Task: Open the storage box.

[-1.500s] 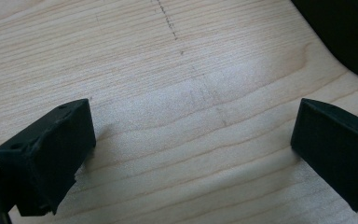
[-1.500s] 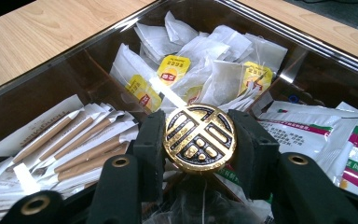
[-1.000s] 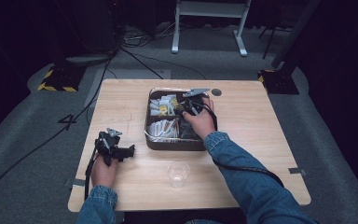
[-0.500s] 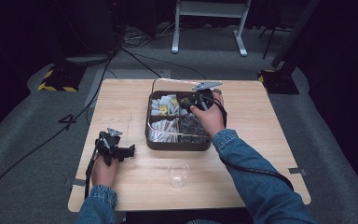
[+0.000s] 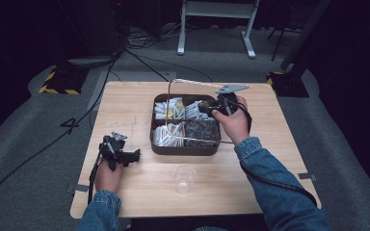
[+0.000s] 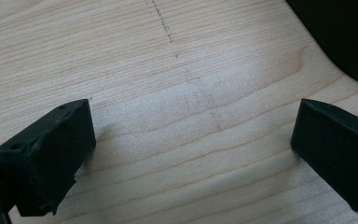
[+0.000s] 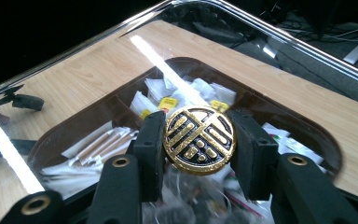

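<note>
Right gripper [image 7: 199, 140] clamped on gold knob [image 7: 199, 139] of clear lid [image 5: 192, 86], now tilted up off compartment box [image 5: 185, 149] at table's far middle (a second ago lower). Contents reachable soon. Left gripper [image 5: 125, 156] wide open, empty, near left edge.

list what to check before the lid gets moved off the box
1. Right gripper jaws clamped on either side of the knob: ok.
2. Lid clear of the box: cannot tell; it is raised and tilted.
3. Bare table left of the box for setting down: ok.
4. Cup apart from the box: ok, but it stands just in front.
5. Left gripper open and out of the way: ok.
</note>
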The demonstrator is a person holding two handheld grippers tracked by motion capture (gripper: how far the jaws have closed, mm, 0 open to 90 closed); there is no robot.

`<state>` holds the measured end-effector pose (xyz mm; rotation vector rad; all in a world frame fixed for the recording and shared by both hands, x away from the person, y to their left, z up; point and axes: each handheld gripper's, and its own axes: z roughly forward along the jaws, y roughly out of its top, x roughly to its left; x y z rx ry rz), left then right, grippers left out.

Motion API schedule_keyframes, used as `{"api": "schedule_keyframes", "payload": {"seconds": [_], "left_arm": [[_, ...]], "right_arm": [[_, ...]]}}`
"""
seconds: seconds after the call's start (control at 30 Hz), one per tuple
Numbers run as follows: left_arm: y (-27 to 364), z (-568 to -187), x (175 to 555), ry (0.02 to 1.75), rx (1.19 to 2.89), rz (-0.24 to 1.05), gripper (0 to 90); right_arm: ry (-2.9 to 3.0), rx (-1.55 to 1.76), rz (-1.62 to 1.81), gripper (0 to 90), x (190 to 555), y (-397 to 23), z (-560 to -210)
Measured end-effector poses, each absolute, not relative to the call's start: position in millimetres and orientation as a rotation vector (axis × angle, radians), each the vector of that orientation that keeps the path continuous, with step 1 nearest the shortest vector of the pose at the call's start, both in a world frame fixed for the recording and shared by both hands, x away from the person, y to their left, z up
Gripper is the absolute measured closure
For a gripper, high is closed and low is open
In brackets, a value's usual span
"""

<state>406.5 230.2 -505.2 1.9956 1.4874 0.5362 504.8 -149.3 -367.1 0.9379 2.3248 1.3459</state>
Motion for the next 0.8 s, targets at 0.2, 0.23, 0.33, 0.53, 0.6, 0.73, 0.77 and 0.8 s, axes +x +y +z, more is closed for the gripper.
{"api": "schedule_keyframes", "payload": {"seconds": [0.2,0.23,0.33,0.53,0.6,0.73,0.77,0.8], "left_arm": [[230,-505,407,1.486,2.001,0.535,0.1],[230,-505,407,1.486,2.001,0.535,0.1],[230,-505,406,1.486,2.001,0.536,0.1],[230,-505,406,1.482,2.002,0.536,0.1],[229,-505,406,1.483,2.002,0.527,0.1],[229,-505,406,1.481,2.003,0.525,0.1],[229,-505,406,1.479,2.003,0.526,0.1],[229,-505,406,1.479,2.004,0.526,0.1]], "right_arm": [[2.312,0.939,1.33,58.9,490,-190,-360],[2.305,0.939,1.326,58.9,488,-197,-359],[2.287,0.954,1.317,58.9,483,-217,-357],[2.253,0.97,1.306,58.9,477,-245,-353],[2.253,0.962,1.287,58.9,475,-252,-353],[2.245,0.971,1.25,58.9,468,-268,-357],[2.245,0.976,1.254,58.9,467,-272,-358],[2.245,0.982,1.262,58.9,467,-277,-360]]}}
